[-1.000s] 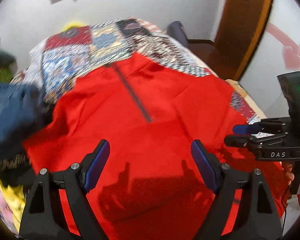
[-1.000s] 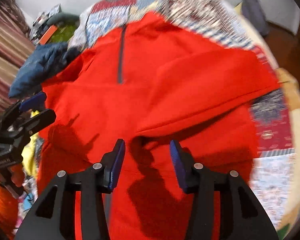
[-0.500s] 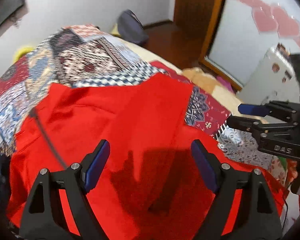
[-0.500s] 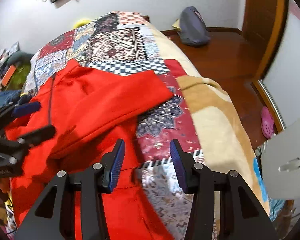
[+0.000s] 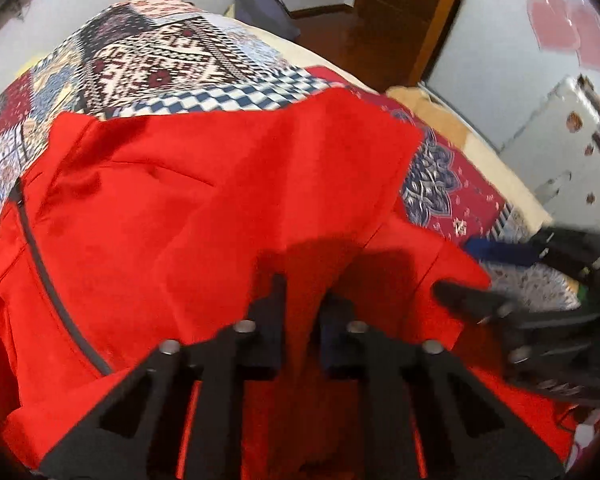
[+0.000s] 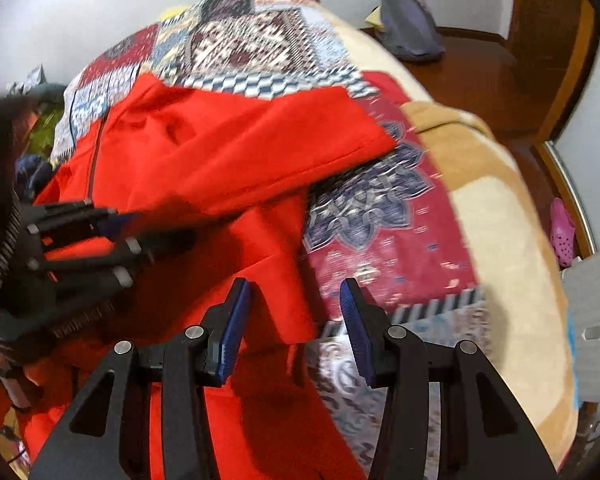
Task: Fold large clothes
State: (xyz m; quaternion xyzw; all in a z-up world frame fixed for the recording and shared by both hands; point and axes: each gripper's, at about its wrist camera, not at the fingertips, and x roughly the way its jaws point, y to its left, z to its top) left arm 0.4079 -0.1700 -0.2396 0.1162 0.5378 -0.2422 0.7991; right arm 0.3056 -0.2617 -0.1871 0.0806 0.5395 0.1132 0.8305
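**Red jacket: left fingers pinched on a fold, right fingers open at the hem**

Red jacket (image 5: 204,208) lies spread across the patchwork bedspread (image 5: 172,52), its grey zipper (image 5: 48,276) running down the side nearest the wall, and its sleeve (image 6: 284,136) is folded over the body so the cuff end reaches toward the bed's open side. My left gripper (image 5: 302,320) has its fingers drawn nearly together with a ridge of red cloth rising between them, so I judge it is gripping the jacket. My right gripper (image 6: 294,320) hovers with fingers spread apart over the lower corner of the jacket, where red cloth meets bedspread; nothing sits between the pads.

What could go wrong: my left pinch looks shallow and may hold only the top layer, so lifting could peel that layer away and spoil the sleeve fold. If my right fingers close where they are, they could catch the bedspread along with the hem and drag it. Motion blur suggests I am moving quickly, which makes a slip more likely.

Against half a second ago, my left fingers, then wide open above the cloth, have closed on it; my right gripper has shifted so the jacket's corner now sits between its fingers rather than to their left.
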